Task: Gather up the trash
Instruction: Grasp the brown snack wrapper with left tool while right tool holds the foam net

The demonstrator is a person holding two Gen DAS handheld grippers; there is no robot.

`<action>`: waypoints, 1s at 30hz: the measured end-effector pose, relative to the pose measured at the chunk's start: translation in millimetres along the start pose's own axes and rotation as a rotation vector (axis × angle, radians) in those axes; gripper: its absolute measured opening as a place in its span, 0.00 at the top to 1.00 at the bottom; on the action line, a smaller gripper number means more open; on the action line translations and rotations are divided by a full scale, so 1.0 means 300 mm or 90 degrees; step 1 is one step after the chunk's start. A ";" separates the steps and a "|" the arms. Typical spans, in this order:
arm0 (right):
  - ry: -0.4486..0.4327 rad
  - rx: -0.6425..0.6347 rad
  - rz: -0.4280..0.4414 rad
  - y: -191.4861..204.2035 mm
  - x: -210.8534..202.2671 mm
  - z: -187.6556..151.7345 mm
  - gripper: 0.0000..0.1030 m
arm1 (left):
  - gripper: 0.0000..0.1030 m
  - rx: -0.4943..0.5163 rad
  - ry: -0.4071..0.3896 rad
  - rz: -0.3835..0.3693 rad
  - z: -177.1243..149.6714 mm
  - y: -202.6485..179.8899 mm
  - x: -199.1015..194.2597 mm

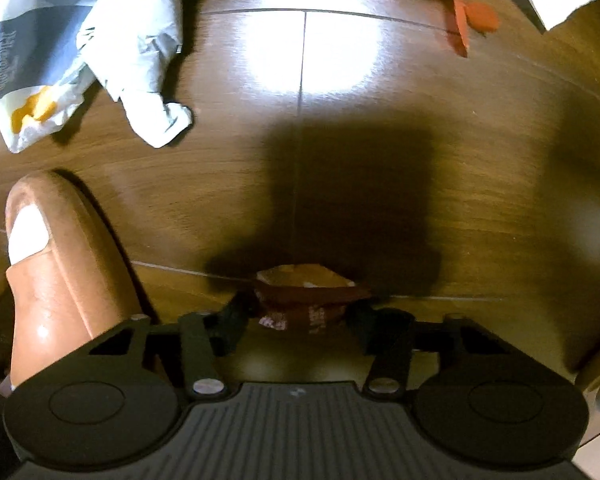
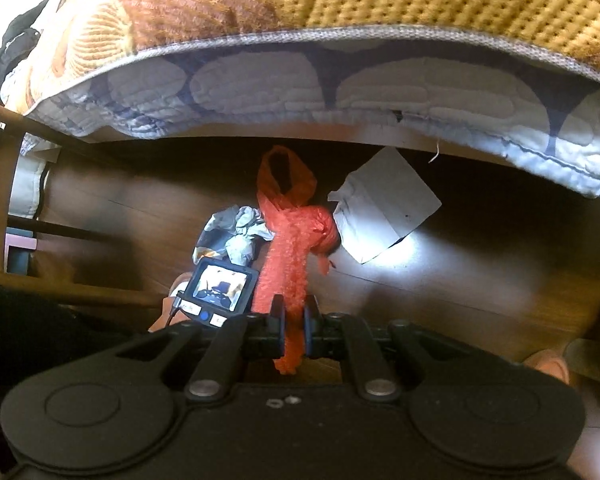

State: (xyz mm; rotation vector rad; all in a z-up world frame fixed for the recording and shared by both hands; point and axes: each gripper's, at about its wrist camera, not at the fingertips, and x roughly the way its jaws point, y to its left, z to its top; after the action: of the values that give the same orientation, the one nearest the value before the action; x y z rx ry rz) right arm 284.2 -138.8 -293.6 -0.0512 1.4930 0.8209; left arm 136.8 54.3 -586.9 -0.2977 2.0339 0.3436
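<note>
1. Close under the left wrist camera, the left gripper [image 1: 302, 314] hangs over a small brown wrapper [image 1: 308, 294] on the wood floor [image 1: 380, 160], fingers [image 1: 230, 326] spread either side of it and not clearly pressing. A crumpled white wrapper [image 1: 88, 52] lies well apart at upper left, beside a brown slipper [image 1: 60, 264]. To do this well, the jaws should settle level around the wrapper's middle before closing.

2. Over on the right wrist camera, the right gripper [image 2: 294, 330] has its fingers pinched tight on an orange mesh bag [image 2: 292, 232], which dangles above the floor near a white paper [image 2: 380, 208] under the bed edge [image 2: 340, 92]. That grip looks firm; keeping the bag's mouth reachable is the likely need.
</note>
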 end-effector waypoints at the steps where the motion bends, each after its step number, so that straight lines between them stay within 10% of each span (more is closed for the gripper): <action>1: 0.000 -0.002 -0.003 0.001 0.000 0.001 0.91 | 0.54 -0.001 -0.003 -0.002 0.000 0.002 0.000; 14: -0.055 -0.017 -0.066 0.010 -0.068 -0.009 0.92 | 0.61 0.014 -0.057 -0.023 -0.044 0.003 -0.173; 30: -0.210 0.052 -0.133 0.119 -0.456 -0.216 0.92 | 0.61 0.094 -0.273 -0.050 -0.290 -0.108 -0.754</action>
State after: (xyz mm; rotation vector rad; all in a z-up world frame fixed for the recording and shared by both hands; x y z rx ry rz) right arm 228.9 -206.7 -165.0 -0.0097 1.1856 0.5675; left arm 181.4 6.9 -351.2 -0.1916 1.6108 0.1869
